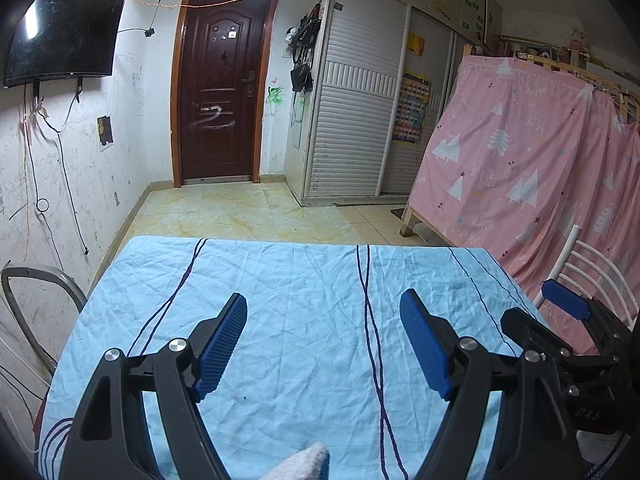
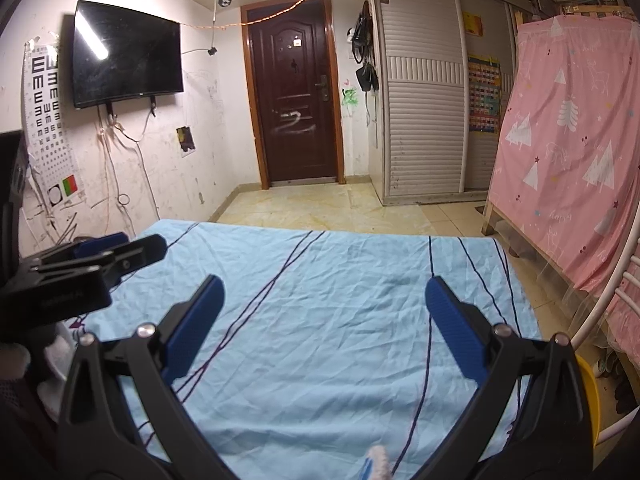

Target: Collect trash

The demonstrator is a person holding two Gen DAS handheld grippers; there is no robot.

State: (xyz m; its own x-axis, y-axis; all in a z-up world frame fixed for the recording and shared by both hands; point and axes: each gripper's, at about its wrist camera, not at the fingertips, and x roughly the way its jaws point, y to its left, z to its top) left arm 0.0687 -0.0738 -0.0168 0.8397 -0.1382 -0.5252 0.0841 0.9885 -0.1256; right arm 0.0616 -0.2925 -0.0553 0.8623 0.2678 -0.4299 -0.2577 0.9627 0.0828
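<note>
Fuzzy pinkish-white scrap (image 1: 308,462) sits nearest, at the bottom edge of the left wrist view, between the arms of my left tongs (image 1: 322,340) and below the pads; the right wrist view shows a similar fuzzy bit with a blue edge (image 2: 374,462) at its bottom edge too, cannot tell if it is trash, a glove or the same item. Left tongs spread wide, holding nothing. Right tongs (image 2: 322,332) also spread wide, holding nothing. Both hover over the blue sheet with dark lines (image 1: 300,300), which looks bare of other litter in front of me; no clear trash piece shows on the far half. My guess: I'm at the search-and-approach step, nothing collected yet. To do it well, I'd tilt both cameras down and pull back so the near edge of the sheet comes into view, then confirm what the fuzzy scrap is before going for it. Keep the tongs spread until the pads (image 1: 222,344) straddle the item, come down low without snagging the wrinkled cloth, then close gently since it looks soft. Yellow container (image 2: 588,396) at near right, beside the white chair frame (image 2: 616,292), may be the bin; not sure.
</note>
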